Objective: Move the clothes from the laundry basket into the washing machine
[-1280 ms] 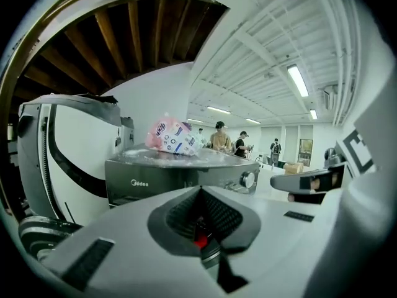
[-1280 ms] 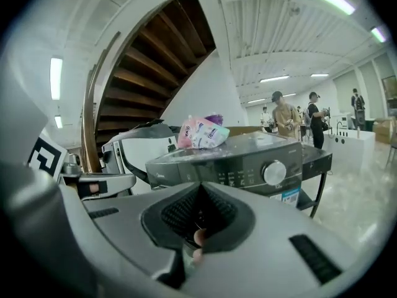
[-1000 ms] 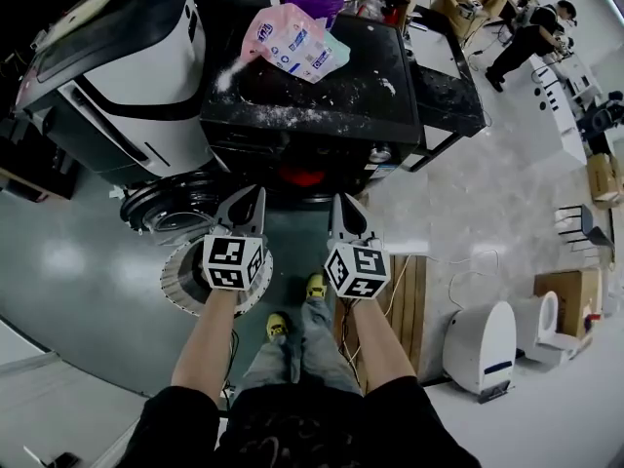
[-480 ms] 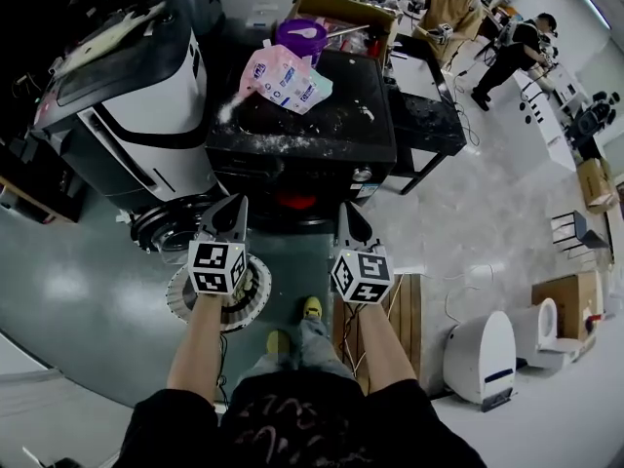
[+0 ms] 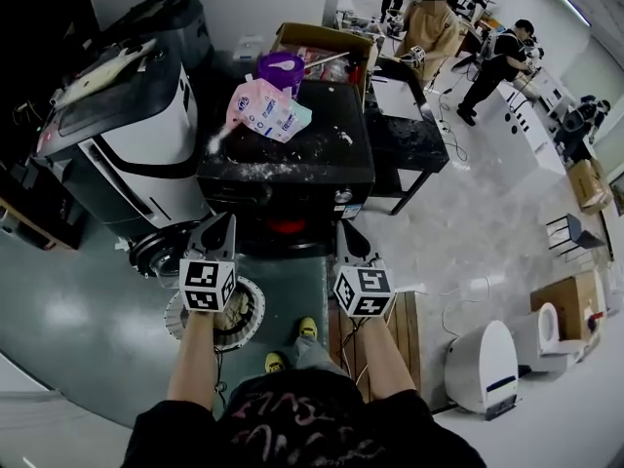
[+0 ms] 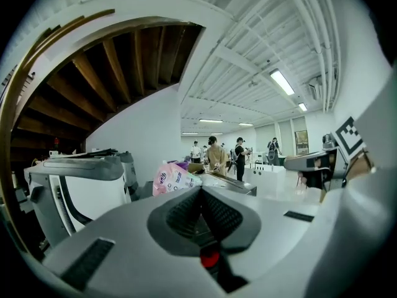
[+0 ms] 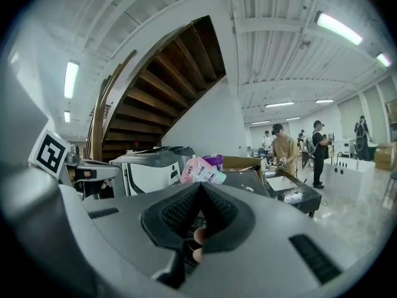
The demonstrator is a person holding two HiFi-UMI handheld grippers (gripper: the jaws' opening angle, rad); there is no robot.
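Holding nothing in left hand-held gripper (image 5: pixel 224 224) or right hand-held gripper (image 5: pixel 345 234), both pressed together. Drop to laundry basket (image 5: pixel 252 300), spread jaws early, pinch deep.

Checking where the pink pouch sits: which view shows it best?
Head view: the pink pouch lies in full view from above on the black machine's top. Both gripper views show it small and side-on.
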